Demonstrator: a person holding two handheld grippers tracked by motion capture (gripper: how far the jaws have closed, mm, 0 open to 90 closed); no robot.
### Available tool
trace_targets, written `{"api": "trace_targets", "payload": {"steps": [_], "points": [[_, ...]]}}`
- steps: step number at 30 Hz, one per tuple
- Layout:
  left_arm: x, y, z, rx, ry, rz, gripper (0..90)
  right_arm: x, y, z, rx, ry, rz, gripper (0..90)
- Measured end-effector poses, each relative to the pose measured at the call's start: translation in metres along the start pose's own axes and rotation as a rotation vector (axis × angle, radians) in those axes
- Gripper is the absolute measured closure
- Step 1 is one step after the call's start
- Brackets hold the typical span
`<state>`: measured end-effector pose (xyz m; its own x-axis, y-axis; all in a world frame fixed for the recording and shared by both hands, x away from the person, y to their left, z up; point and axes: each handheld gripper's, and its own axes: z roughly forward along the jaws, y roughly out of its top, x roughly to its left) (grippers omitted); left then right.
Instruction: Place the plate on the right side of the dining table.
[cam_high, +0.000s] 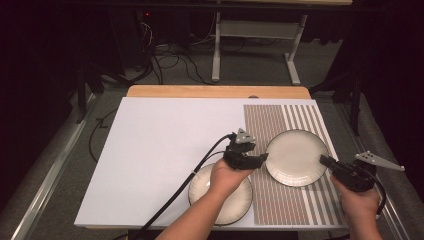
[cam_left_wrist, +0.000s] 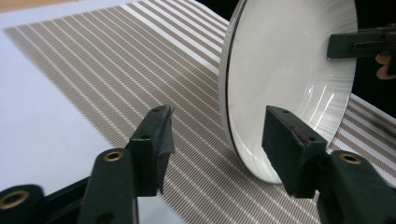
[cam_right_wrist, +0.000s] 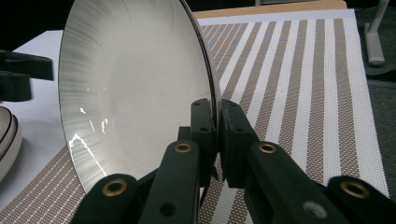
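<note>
A white plate with a dark rim (cam_high: 295, 157) (cam_left_wrist: 285, 70) (cam_right_wrist: 135, 88) is over the striped placemat (cam_high: 280, 200) (cam_left_wrist: 116, 70) (cam_right_wrist: 299, 84). My right gripper (cam_high: 325, 161) (cam_right_wrist: 217, 126) is shut on the plate's right rim, which is pinched between its pads; it also shows far off in the left gripper view (cam_left_wrist: 355, 44). My left gripper (cam_high: 262, 159) (cam_left_wrist: 217, 126) stands open at the plate's left rim, its pads not pressing on it. A second dark-rimmed plate (cam_high: 235, 205) (cam_right_wrist: 7, 140) lies on the white tabletop, partly under my left hand.
The white tabletop (cam_high: 160, 150) stretches left of the placemat, with a wooden edge (cam_high: 215, 91) at the back. Beyond the table stand a metal frame (cam_high: 220, 50) and cables on the floor (cam_high: 165, 60). A cable (cam_high: 175, 195) trails from the left gripper.
</note>
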<state>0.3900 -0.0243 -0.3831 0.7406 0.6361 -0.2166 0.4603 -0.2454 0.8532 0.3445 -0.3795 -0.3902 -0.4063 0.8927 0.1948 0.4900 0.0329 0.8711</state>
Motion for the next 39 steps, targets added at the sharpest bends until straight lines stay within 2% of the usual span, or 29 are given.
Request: {"api": "trace_targets", "payload": {"steps": [7,12,18,23,25,27,31,35,39], "points": [[0.013,-0.014,-0.034,-0.041,0.010,0.008,28.4,-0.001,0.001,0.003,0.009,-0.003,0.003,87.1],[0.024,-0.024,-0.063,-0.082,0.038,0.021,21.8,-0.002,0.002,0.004,0.016,-0.008,0.009,87.0],[0.039,-0.037,-0.096,-0.108,0.074,0.005,15.7,-0.003,0.002,0.006,0.024,-0.016,0.014,86.6],[0.055,-0.048,-0.125,-0.107,0.100,-0.008,6.1,-0.004,0.002,0.008,0.033,-0.022,0.022,86.3],[0.059,-0.052,-0.136,-0.113,0.102,-0.008,5.1,-0.004,0.002,0.008,0.033,-0.023,0.022,86.3],[0.062,-0.059,-0.152,-0.100,0.109,-0.004,0.1,-0.004,0.002,0.009,0.038,-0.026,0.023,86.1],[0.065,-0.073,-0.183,-0.141,0.164,0.025,0.0,-0.006,0.002,0.012,0.050,-0.035,0.032,85.5],[0.075,-0.088,-0.209,-0.177,0.187,-0.008,0.0,-0.007,0.003,0.014,0.064,-0.044,0.030,84.9],[0.083,-0.097,-0.225,-0.195,0.215,-0.020,0.0,-0.008,0.003,0.017,0.080,-0.060,0.042,84.3]]}}
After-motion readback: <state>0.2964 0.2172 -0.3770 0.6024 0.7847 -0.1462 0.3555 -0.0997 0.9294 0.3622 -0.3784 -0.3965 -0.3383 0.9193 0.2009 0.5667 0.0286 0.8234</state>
